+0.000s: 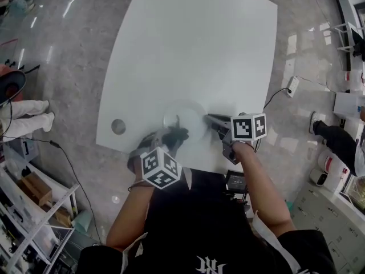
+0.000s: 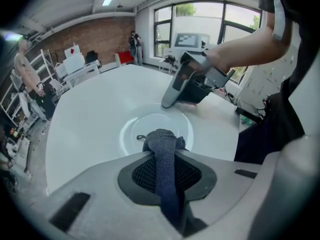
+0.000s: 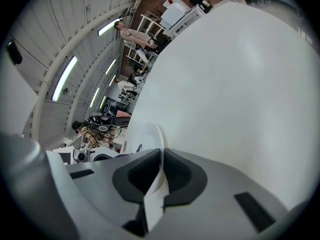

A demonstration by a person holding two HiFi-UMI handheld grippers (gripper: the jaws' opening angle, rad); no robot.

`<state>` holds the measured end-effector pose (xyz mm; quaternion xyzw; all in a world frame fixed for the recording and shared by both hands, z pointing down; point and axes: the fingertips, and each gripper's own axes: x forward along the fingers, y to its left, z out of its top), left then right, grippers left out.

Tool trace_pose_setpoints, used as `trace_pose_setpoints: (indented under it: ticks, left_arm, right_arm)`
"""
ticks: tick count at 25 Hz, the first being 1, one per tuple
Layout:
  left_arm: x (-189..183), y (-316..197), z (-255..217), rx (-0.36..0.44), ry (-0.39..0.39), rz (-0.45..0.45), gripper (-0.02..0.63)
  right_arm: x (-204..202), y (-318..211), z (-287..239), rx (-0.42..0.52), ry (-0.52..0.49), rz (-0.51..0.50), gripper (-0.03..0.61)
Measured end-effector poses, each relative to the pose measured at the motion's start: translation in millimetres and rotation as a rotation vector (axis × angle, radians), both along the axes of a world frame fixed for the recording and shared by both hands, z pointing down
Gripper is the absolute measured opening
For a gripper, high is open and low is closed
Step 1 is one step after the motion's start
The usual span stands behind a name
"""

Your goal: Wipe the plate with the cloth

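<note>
Now the left gripper is clamped on a dark knitted cloth, whose bunched end lies over the clear plate at its 7 o'clock side. The right gripper is pinched shut on the plate's rim at 3 o'clock. The plate sits near the white table's 6 o'clock edge.

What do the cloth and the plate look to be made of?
The cloth looks like knitted fabric, dark blue-grey and matte: its ribbed weave shows. The plate is white, smooth, faintly shiny: ceramic or plastic, cannot tell.
</note>
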<state>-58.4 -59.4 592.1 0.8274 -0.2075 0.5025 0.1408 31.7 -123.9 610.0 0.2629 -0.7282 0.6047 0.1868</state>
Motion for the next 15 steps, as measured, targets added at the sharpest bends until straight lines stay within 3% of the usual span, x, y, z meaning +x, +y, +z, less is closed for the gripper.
trace_pose_setpoints:
  ticks: [7,15]
  left_arm:
    - [55,-11,8,-0.009,0.055,0.063,0.050]
    - [66,-62,8,0.037,0.050,0.081,0.051]
  right_arm:
    - [-3,1,0,0.004,0.004,-0.003,0.020]
    - [-2,2,0,0.007,0.006,-0.008,0.020]
